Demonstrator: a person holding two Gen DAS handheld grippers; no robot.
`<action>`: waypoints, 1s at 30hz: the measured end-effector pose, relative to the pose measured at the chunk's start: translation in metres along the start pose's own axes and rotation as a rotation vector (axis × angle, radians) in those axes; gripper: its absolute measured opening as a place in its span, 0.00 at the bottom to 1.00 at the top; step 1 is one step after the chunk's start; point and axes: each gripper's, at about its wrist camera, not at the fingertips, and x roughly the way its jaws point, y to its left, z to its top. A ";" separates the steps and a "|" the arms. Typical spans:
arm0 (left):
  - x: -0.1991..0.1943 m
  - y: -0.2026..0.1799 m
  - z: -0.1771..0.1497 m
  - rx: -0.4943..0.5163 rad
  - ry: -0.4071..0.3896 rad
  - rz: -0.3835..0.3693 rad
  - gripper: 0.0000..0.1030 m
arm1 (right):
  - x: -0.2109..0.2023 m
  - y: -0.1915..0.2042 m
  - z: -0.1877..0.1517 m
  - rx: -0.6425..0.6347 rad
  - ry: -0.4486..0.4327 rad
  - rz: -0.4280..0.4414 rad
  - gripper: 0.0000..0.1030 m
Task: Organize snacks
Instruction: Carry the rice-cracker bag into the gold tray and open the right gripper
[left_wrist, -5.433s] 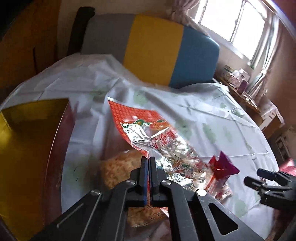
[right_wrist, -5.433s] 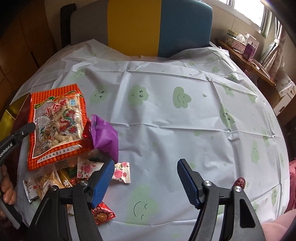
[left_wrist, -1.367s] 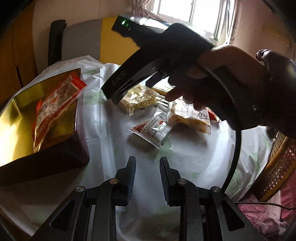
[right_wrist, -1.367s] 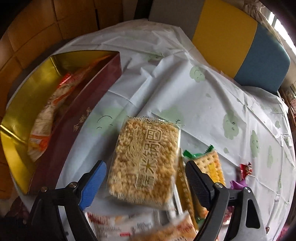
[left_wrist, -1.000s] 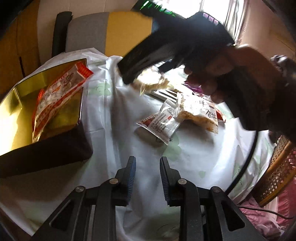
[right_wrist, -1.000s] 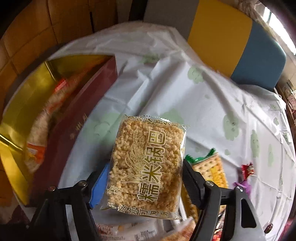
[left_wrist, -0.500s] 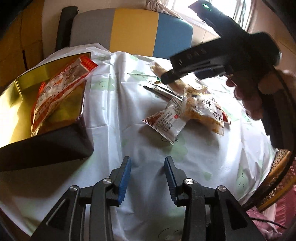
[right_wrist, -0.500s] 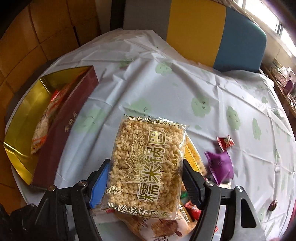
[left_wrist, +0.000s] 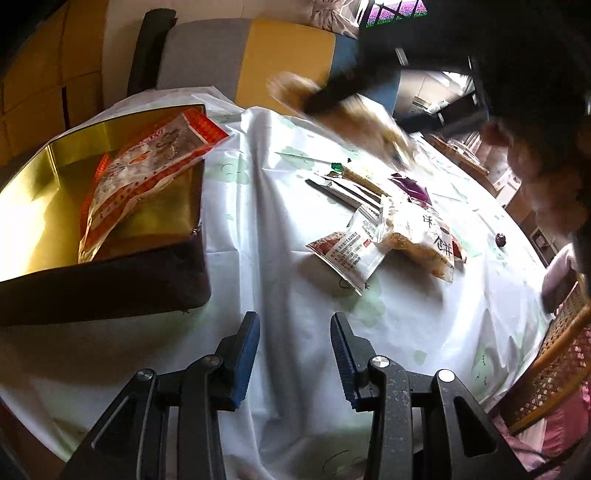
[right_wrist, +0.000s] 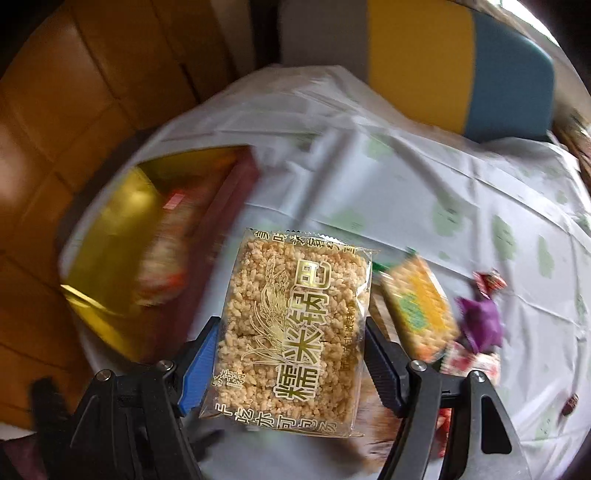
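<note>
The right hand-held gripper (right_wrist: 291, 354) is clamped on a clear packet of puffed rice cake (right_wrist: 295, 325) with gold lettering, its two pads pressing the packet's left and right edges and holding it up above the worktop (right_wrist: 424, 184). In the left wrist view that same packet shows only as a blurred tan shape (left_wrist: 369, 122) in the air at the far side, under the dark body of the right tool.

The left hand-held gripper (left_wrist: 294, 354) hangs over the near part of the worktop (left_wrist: 280, 221) with its blue pads apart and nothing between them; the jaws stand partly spread.

On the left of the worktop sits a gift box with a gold lining and dark red walls (left_wrist: 110, 280). Inside it an orange-and-white snack bag (left_wrist: 147, 166) leans against the far right corner, its top edge sticking out over the rim.

To the right lies a loose heap of snacks: a small white-and-red sachet (left_wrist: 347, 254), touching a pale bag of crisp cakes (left_wrist: 424, 240), with a green-and-yellow cracker packet (right_wrist: 421, 306) and a purple-wrapped sweet (right_wrist: 480, 321) beyond. A white tablecloth with green cloud faces (right_wrist: 509, 236) covers the worktop, and a grey, yellow and blue chair back (left_wrist: 258, 55) stands at the far edge.
</note>
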 end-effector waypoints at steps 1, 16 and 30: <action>-0.001 0.001 0.000 -0.003 -0.002 0.001 0.39 | -0.003 0.010 0.005 -0.015 -0.003 0.029 0.72; -0.001 0.003 -0.001 -0.017 -0.002 0.000 0.40 | 0.040 0.126 0.046 -0.206 0.130 0.292 0.75; 0.002 0.001 -0.001 -0.007 -0.001 0.009 0.40 | 0.030 0.086 0.017 -0.155 0.075 0.217 0.75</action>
